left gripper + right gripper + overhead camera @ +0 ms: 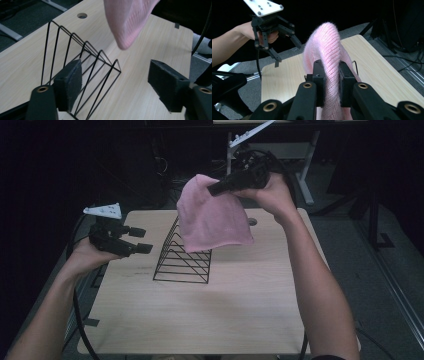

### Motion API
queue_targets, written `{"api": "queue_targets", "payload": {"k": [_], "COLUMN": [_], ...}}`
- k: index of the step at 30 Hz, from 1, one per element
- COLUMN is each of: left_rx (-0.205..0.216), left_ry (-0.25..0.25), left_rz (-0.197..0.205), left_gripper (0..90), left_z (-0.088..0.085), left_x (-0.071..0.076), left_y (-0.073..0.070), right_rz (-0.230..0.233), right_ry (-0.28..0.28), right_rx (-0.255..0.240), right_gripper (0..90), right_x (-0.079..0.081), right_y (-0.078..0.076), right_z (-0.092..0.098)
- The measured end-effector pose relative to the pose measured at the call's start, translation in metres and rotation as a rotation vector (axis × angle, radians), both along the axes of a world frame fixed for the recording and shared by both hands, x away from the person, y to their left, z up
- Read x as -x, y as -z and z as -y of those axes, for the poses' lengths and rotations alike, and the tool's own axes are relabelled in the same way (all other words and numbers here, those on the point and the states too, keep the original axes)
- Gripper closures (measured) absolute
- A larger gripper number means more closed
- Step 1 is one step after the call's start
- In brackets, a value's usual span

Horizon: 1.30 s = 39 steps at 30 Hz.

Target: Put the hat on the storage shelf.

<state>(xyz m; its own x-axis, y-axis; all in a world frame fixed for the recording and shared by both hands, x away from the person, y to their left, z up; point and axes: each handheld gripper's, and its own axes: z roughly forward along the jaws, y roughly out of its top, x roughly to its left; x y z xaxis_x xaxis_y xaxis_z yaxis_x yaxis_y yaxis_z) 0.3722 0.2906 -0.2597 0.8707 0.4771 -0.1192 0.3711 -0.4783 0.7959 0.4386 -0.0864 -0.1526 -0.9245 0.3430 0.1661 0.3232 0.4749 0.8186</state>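
Your right gripper (216,188) is pinching the pink knit beanie (212,217), pads pressed tight w/ a fold of knit between them; the right gripper view shows the fabric bunched up over the jaws. The beanie hangs in the air above the far end of the black wire rack (182,256), lower edge draped in front of the rack's top wires; can't tell if it touches them. Your left gripper (141,240) sits left of the rack, just off the table's left edge, jaws spread w/ nothing between the pads (70,83). It points at the rack. The rack stands on the wooden table (200,320), near the middle, slightly left.
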Motion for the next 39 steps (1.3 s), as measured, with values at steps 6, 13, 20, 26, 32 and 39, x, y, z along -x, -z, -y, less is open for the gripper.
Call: {"api": "queue_targets", "payload": {"k": [6,13,20,26,32,39], "left_rx": [0.031,0.019,0.037,0.098,0.114,0.106], "left_ry": [0.018,0.051,0.047,0.044,0.037,0.016], "left_rz": [-0.003,0.015,-0.005,-0.032,-0.074,-0.038], "left_gripper": [28.9,30.1,31.8,36.2,56.3,78.6], "left_z": [0.002,0.010,0.009,0.004,-0.001,-0.010], "left_x": [-0.009,-0.015,-0.024,-0.030,-0.036,-0.040], "left_y": [-0.011,-0.020,-0.021,-0.026,-0.028,-0.033], "right_rz": [0.009,0.010,0.007,0.022,0.020,0.021], "right_ry": [-0.034,-0.067,-0.101,-0.115,-0.135,-0.130], "right_rx": [-0.009,-0.015,-0.025,-0.035,-0.048,-0.066], "right_gripper": [79.1,79.1,79.1,79.2,79.2,79.2], "right_x": [-0.003,-0.006,-0.006,-0.007,-0.009,-0.016], "right_y": [-0.003,-0.005,-0.007,-0.012,-0.014,-0.013], "right_z": [-0.015,-0.034,-0.054,-0.066,-0.079,-0.084]}}
